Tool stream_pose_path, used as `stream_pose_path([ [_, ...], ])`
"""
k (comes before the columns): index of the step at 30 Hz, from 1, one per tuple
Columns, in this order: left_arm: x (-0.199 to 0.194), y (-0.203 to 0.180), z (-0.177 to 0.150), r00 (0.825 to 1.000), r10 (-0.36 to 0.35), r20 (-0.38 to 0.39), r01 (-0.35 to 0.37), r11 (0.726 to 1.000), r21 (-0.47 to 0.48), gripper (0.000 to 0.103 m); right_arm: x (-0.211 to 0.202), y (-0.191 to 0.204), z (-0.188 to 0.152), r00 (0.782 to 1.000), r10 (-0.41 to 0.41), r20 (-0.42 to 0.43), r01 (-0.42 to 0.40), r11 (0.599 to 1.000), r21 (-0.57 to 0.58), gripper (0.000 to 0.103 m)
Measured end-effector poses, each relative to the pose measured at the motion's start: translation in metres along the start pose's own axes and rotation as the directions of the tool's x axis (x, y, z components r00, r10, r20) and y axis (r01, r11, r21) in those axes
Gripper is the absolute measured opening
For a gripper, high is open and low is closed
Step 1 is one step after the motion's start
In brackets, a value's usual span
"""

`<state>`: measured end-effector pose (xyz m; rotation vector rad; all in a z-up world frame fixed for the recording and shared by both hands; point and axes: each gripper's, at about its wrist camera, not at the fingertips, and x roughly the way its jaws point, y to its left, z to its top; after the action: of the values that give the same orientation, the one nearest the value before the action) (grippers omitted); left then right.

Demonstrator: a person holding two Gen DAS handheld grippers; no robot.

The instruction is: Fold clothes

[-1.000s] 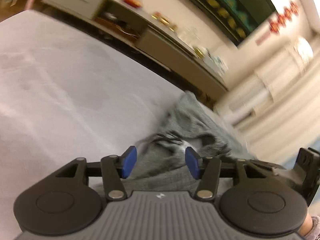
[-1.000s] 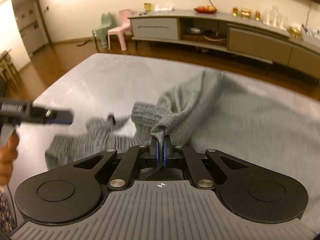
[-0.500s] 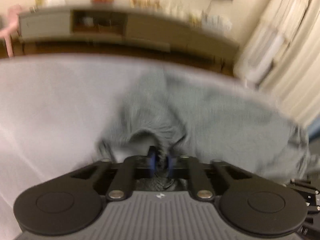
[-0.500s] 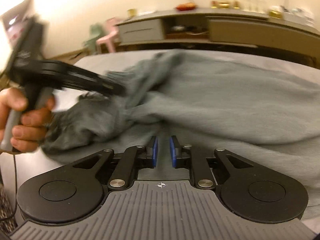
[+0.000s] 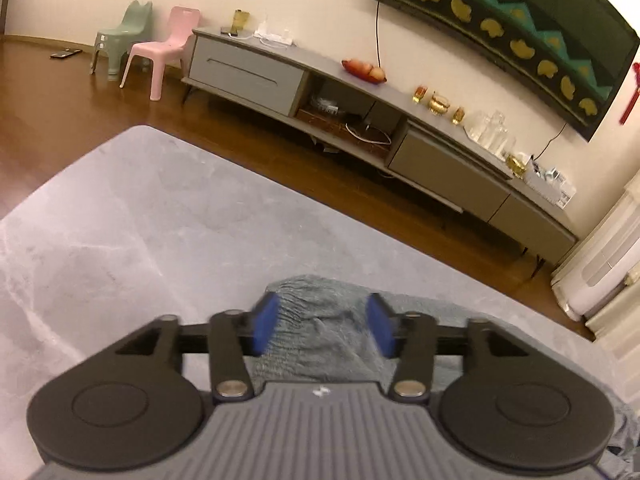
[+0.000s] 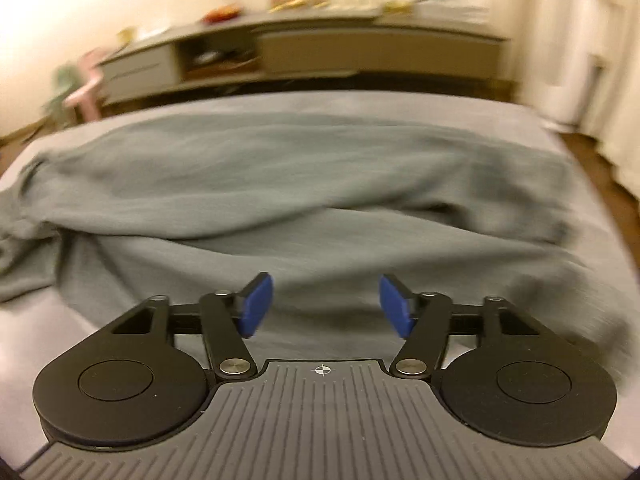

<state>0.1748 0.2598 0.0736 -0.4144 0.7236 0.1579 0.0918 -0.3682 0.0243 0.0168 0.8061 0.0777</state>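
A grey knitted sweater (image 6: 304, 184) lies spread across the grey table (image 6: 600, 248) in the right wrist view, with long folds running left to right. My right gripper (image 6: 326, 306) is open and empty just above its near part. In the left wrist view a bunched end of the sweater (image 5: 320, 312) sits between the blue pads of my left gripper (image 5: 322, 328), which is open and holds nothing. The table (image 5: 140, 220) stretches off to the left there.
A long grey TV cabinet (image 5: 360, 120) stands beyond the table's far edge across a strip of wooden floor. A pink chair (image 5: 164, 46) and a green chair (image 5: 122, 34) stand at the far left. A white unit (image 5: 600, 264) stands at the right.
My left gripper shut on the sweater half a second ago and has now opened and let go. My right gripper let go earlier and has opened wider. The sweater now lies spread out.
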Motion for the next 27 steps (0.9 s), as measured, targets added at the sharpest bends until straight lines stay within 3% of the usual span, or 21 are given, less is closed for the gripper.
stream_pose_path([
  [3, -0.03, 0.004, -0.01, 1.0, 0.004, -0.022, -0.004, 1.0, 0.011, 0.064, -0.008, -0.04, -0.013, 0.997, -0.08, 0.011, 0.078, 0.99, 0.122, 0.072],
  [6, -0.048, 0.003, -0.028, 0.995, -0.059, -0.081, 0.058, 0.998, -0.021, 0.076, -0.016, -0.08, -0.026, 0.987, -0.159, 0.011, 0.152, 0.958, 0.242, 0.082],
  [9, -0.049, 0.007, -0.059, 0.986, -0.05, -0.161, 0.049, 0.999, -0.011, 0.077, -0.023, -0.118, -0.038, 0.973, -0.232, 0.001, 0.216, 0.91, 0.353, 0.082],
  [11, -0.046, 0.01, -0.077, 0.978, -0.015, -0.206, 0.015, 1.0, 0.0, 0.077, -0.012, -0.115, -0.037, 0.979, -0.202, -0.018, 0.197, 0.926, 0.323, 0.083],
  [15, -0.03, 0.015, -0.103, 0.961, 0.064, -0.269, -0.049, 0.997, 0.064, 0.078, 0.01, -0.101, -0.038, 0.971, -0.236, -0.047, 0.241, 0.947, 0.213, 0.085],
  [20, -0.016, 0.008, -0.119, 0.959, 0.113, -0.26, -0.082, 0.989, 0.125, 0.078, 0.017, -0.1, -0.035, 0.939, -0.341, -0.04, 0.342, 0.919, 0.197, 0.085],
  [23, 0.004, 0.0, -0.125, 0.954, 0.167, -0.249, -0.128, 0.978, 0.164, 0.077, 0.024, -0.104, -0.034, 0.94, -0.337, -0.054, 0.341, 0.922, 0.186, 0.083],
  [25, 0.014, -0.008, -0.129, 0.952, 0.219, -0.213, -0.174, 0.962, 0.211, 0.058, 0.028, -0.107, -0.033, 0.941, -0.334, -0.063, 0.339, 0.923, 0.18, 0.05],
  [26, 0.011, -0.01, -0.123, 0.958, 0.217, -0.187, -0.175, 0.961, 0.215, 0.041, 0.03, -0.108, -0.033, 0.941, -0.332, -0.068, 0.339, 0.924, 0.176, 0.033],
  [27, 0.003, -0.008, -0.113, 0.967, 0.195, -0.162, -0.162, 0.967, 0.195, 0.017, 0.032, -0.109, -0.032, 0.942, -0.33, -0.068, 0.337, 0.925, 0.176, 0.004],
])
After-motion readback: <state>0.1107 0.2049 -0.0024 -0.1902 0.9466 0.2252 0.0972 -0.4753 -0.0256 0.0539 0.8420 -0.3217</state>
